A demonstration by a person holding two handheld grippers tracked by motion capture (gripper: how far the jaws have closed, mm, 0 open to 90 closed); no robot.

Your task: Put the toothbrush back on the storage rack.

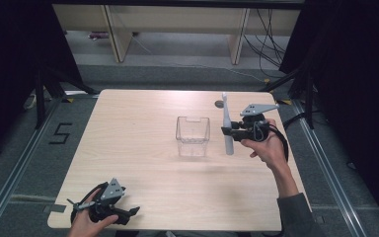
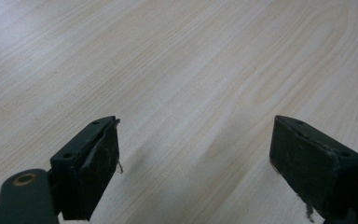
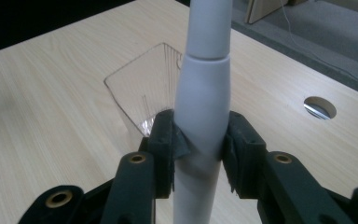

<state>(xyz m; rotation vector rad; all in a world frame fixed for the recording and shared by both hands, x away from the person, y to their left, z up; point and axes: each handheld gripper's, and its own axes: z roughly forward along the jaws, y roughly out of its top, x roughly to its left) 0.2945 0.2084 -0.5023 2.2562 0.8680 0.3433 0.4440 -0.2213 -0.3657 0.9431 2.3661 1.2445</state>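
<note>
Right gripper (image 1: 233, 129) is clamped on the white toothbrush (image 1: 226, 124), holding it upright just beside the clear plastic cup (image 1: 193, 136). Looks like pickup's done and dropping it in is left. Left gripper (image 2: 193, 158) sits open near the table (image 1: 138, 148) edge, holding nothing

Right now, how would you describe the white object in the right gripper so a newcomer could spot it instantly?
Start at the light wooden table and find the clear plastic container near its middle. Just to the right of it, the right gripper is clamped on a slim white electric toothbrush held upright. It is the only white, stick-shaped item there, tapering to a narrow neck above a thicker handle.
</note>
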